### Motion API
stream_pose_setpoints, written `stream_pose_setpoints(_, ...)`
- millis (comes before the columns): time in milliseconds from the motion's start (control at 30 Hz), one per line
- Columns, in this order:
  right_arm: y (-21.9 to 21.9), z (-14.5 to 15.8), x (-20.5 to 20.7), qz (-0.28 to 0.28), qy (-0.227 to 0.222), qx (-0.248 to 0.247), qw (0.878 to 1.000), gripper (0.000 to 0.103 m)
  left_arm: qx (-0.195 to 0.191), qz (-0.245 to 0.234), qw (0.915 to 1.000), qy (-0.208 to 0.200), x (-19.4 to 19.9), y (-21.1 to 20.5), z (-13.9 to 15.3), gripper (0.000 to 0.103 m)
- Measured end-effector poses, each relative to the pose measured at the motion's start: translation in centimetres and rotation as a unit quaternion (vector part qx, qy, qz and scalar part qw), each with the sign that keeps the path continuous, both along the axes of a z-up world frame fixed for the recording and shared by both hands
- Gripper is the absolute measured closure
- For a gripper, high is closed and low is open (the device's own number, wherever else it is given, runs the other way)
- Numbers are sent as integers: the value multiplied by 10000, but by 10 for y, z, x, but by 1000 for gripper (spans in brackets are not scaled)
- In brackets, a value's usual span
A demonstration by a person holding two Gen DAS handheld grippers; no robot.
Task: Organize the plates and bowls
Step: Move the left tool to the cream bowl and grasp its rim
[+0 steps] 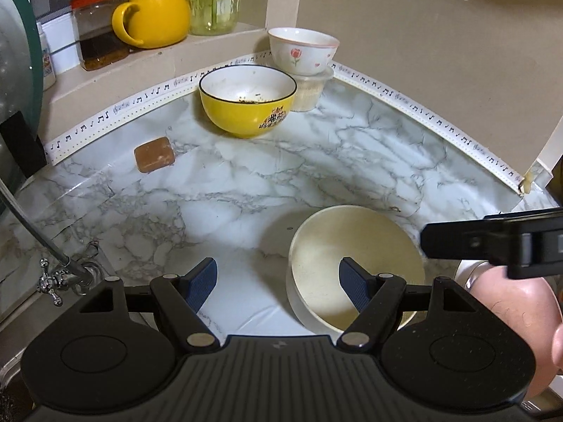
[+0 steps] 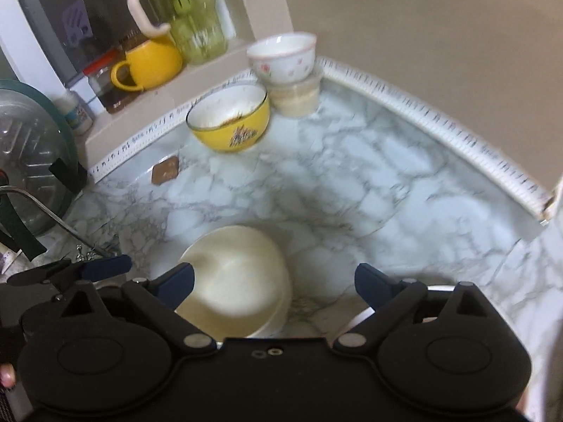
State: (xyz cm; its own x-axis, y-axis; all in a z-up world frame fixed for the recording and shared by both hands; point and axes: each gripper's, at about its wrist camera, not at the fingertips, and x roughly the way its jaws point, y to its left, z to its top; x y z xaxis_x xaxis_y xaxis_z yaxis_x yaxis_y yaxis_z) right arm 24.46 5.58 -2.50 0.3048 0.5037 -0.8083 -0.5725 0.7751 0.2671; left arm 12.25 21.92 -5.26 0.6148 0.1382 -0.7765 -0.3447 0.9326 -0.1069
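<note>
A cream bowl [image 1: 355, 267] sits on the marble counter [image 1: 246, 183] near the front; it also shows in the right wrist view [image 2: 235, 277]. My left gripper [image 1: 278, 285] is open, its right finger inside the bowl and its left finger outside the rim. My right gripper [image 2: 274, 281] is open and empty above the cream bowl. A dirty yellow bowl [image 1: 247, 100] stands at the back, also in the right wrist view [image 2: 228, 117]. A white flowered bowl [image 1: 302, 49] rests on a clear plastic container [image 1: 311, 89] behind it.
A brown soap bar [image 1: 154, 154] lies on the counter at the left. A yellow mug [image 1: 153, 16], jars and a green bottle [image 1: 213, 0] stand on the window ledge. A faucet valve [image 1: 67, 276] and sink edge are at lower left. A glass lid [image 2: 28, 161] leans at the left.
</note>
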Motion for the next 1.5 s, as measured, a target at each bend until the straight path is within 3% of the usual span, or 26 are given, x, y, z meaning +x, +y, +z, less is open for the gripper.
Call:
stream_pose_setpoints(167,16,-13,6,135,108,-182,9997,10,19,-27,10000,83,5,3,-8,27)
stream_pose_setpoints(233,20,-17,9,90,143,-225,9996,19,-1,6,9999,114,6,4,-11,27)
stream_pose_setpoints(567,32,-31,16,163,196,-425,9988,33,9,33,9999,168,11,3,-17,27)
stream_pose_setpoints(967,35,-37,17,179,264,-447,9985,34,-7,-22,9998,213,15,1,-24,28)
stream_pose_setpoints(1033,35,-40,19,175,375,-418,9983,44,-36,-13,9997,221,16,1,-25,28)
stream_pose_setpoints(1100,36,-42,20,184,451,-444,9978,48,-90,-5,9997,236,17,1,-26,36)
stream_pose_setpoints(1233,38,-44,19,191,421,-487,9977,51,-149,-10,9996,255,18,1,-29,40)
stream_pose_setpoints(1500,40,-46,17,244,314,-543,9977,69,-136,3,9995,289,22,-1,-30,72)
